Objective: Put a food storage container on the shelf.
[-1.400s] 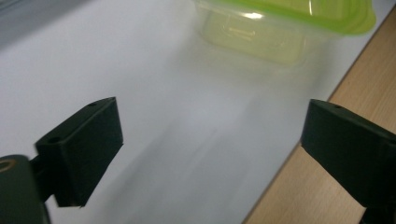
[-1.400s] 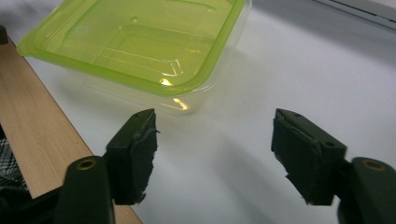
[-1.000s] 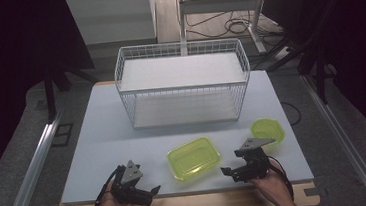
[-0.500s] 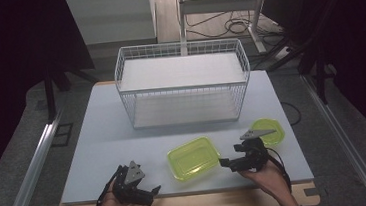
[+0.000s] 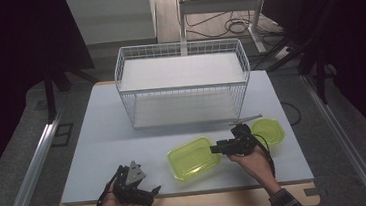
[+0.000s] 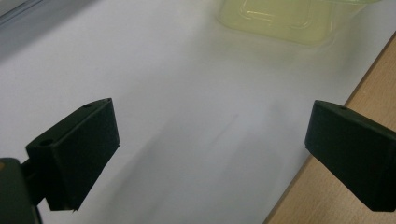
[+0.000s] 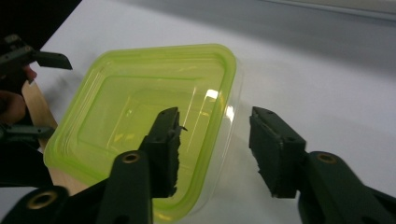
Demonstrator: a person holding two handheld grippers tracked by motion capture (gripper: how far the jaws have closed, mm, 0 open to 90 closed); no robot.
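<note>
Judged early in the work: nothing lifted yet, both green pieces lay flat on the table (image 5: 94, 141), the wire basket (image 5: 183, 85) behind them stood unloaded. Likely aim was to grasp the green tub and then stow or pair it with its lid; all of that remained.

Right gripper (image 5: 217, 149) sat at the right edge of the green tub (image 5: 193, 157), pointing toward it across the table. In the right gripper view the jaws straddled the tub's rim (image 7: 231, 93): one finger (image 7: 166, 144) inside over the tub floor, the other outside on the white tabletop. Jaws had just been closing, with the tub's wall between them, but a gap showed on both sides of the rim; pads were not yet pressing. Grip not made.

Left gripper (image 5: 144, 194) rested near the front edge of the table, well apart from the tub, jaws spread wide over bare surface with nothing between them; tub corner (image 6: 285, 21) visible far ahead in the left gripper view.

Containers:
- Green tub: translucent, upright, nothing in it.
- Green lid (image 5: 269, 130): flat, octagonal, just right of the right hand; nothing on it.
- Wire basket: two white shelves, both bare as far as seen.
</note>
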